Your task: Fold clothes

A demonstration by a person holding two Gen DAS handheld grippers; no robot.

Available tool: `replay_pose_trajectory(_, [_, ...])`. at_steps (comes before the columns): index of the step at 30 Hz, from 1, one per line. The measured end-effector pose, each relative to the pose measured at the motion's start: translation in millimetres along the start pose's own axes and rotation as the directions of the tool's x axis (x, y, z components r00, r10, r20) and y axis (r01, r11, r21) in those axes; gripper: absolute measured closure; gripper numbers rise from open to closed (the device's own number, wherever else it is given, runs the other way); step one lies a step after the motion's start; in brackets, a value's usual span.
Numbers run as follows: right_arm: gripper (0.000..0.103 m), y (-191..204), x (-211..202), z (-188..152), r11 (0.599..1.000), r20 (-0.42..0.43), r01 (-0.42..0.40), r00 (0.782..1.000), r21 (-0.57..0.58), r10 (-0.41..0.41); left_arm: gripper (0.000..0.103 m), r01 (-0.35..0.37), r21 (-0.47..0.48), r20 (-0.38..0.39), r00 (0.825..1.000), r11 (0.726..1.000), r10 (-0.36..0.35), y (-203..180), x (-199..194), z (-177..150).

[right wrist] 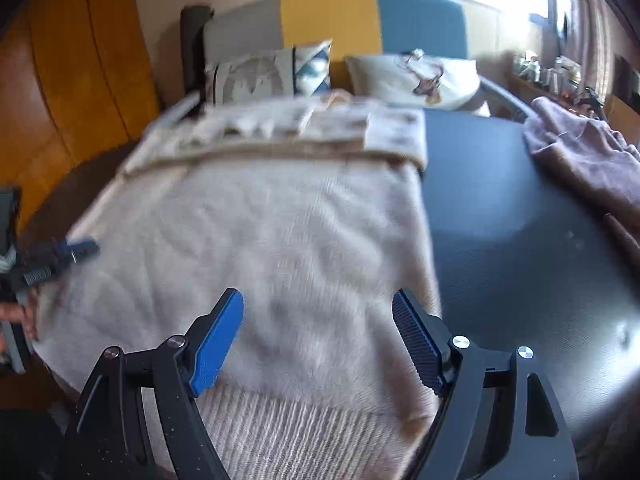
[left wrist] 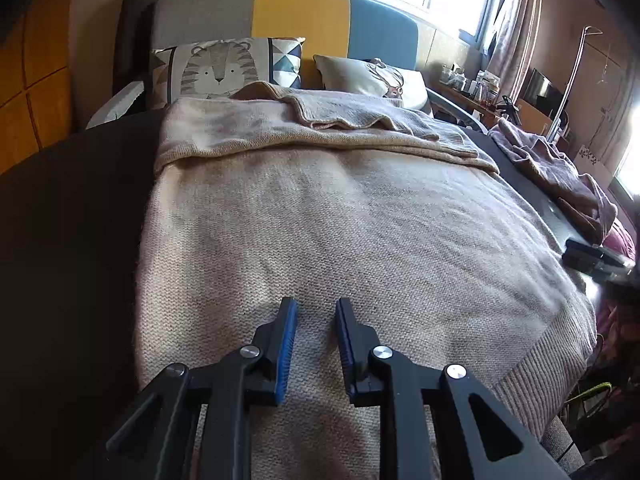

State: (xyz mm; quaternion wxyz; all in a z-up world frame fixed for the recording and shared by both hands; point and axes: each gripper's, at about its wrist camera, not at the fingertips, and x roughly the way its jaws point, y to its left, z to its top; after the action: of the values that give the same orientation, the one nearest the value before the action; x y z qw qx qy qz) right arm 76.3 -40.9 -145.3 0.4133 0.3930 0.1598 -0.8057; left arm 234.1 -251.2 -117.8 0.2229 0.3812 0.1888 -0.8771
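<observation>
A: While the beige knitted sweater (left wrist: 360,232) lies spread flat on the dark table (left wrist: 68,240), where are the claws?

B: The left gripper (left wrist: 317,308) hovers low over its hem end at six o'clock, jaws apart by a narrow gap, nothing between them.

A: And the other?

B: The right gripper (right wrist: 318,300) stands wide open above the ribbed hem (right wrist: 300,420). A mauve garment (right wrist: 588,156) lies at two o'clock.
</observation>
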Motion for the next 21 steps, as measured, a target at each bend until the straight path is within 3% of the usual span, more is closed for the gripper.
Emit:
replay_pose_trajectory(4, [0.02, -0.1, 0.4, -3.6, 1.0, -0.011, 0.019, 1.0, -0.017, -0.019, 0.083, 0.009, -0.005, 0.0, 1.0, 1.0, -0.009, 2.2, 0.0, 0.1])
replay_pose_trajectory(8, [0.02, -25.0, -40.8, 25.1, 0.995, 0.122, 0.077, 0.989, 0.057, -0.084, 0.083, 0.0, -0.005, 0.005, 1.0, 1.0, 0.0, 0.7, 0.2, -0.5])
replay_pose_trajectory(10, [0.02, -43.6, -80.8, 49.8, 0.985, 0.25, 0.119, 0.957, 0.127, -0.148, 0.083, 0.0, -0.007, 0.004, 1.0, 1.0, 0.0, 1.1, 0.3, -0.4])
replay_pose_trajectory(14, [0.02, -63.4, -161.7, 86.3, 0.963, 0.487, 0.127, 0.842, 0.238, -0.232, 0.083, 0.006, -0.024, 0.002, 1.0, 1.0, -0.006, 2.8, 0.4, -0.2])
replay_pose_trajectory(21, [0.014, -11.5, -105.7, 51.3, 0.993, 0.342, 0.029, 0.937, 0.115, -0.067, 0.083, -0.037, -0.041, -0.045, 0.998, 0.998, 0.035, -3.3, -1.2, 6.0])
